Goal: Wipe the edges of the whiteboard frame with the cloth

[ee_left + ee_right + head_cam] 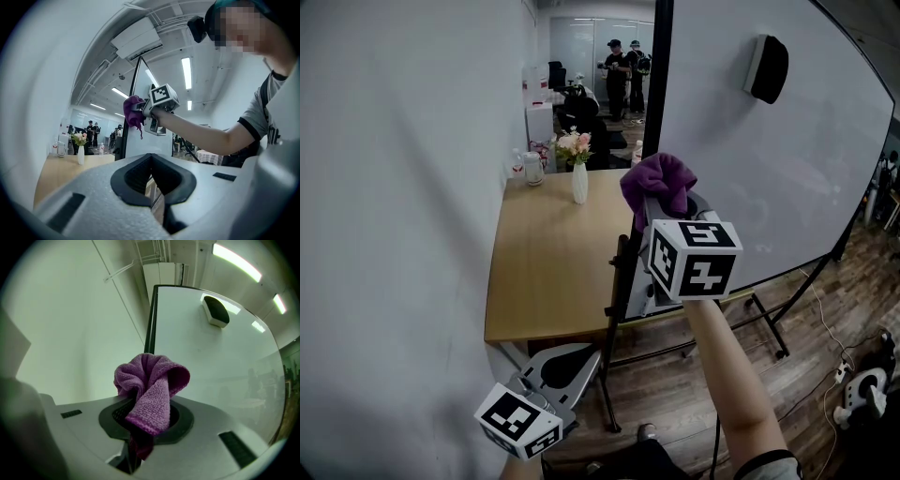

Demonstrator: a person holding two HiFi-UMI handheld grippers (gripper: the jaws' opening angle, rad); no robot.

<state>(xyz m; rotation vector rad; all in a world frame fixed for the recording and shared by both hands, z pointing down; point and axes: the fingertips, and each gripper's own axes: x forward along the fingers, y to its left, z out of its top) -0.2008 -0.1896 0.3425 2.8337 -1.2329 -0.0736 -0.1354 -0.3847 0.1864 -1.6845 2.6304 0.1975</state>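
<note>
Bunched purple terry cloth raised near the whiteboard's black frame edge.
The right gripper pinches it; the left gripper hangs low, jaws together, empty. Best press the fold squarely on the edge and slide steadily.

There are two grippers, the left gripper and the right gripper; one purple cloth, one whiteboard, one eraser, one table, one vase of flowers

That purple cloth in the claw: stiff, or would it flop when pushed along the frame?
Probably floppy: the purple cloth bunches and droops over the right claw. Its fuzzy weave suggests it is light and grippy, so it should mould to the whiteboard frame.
</note>
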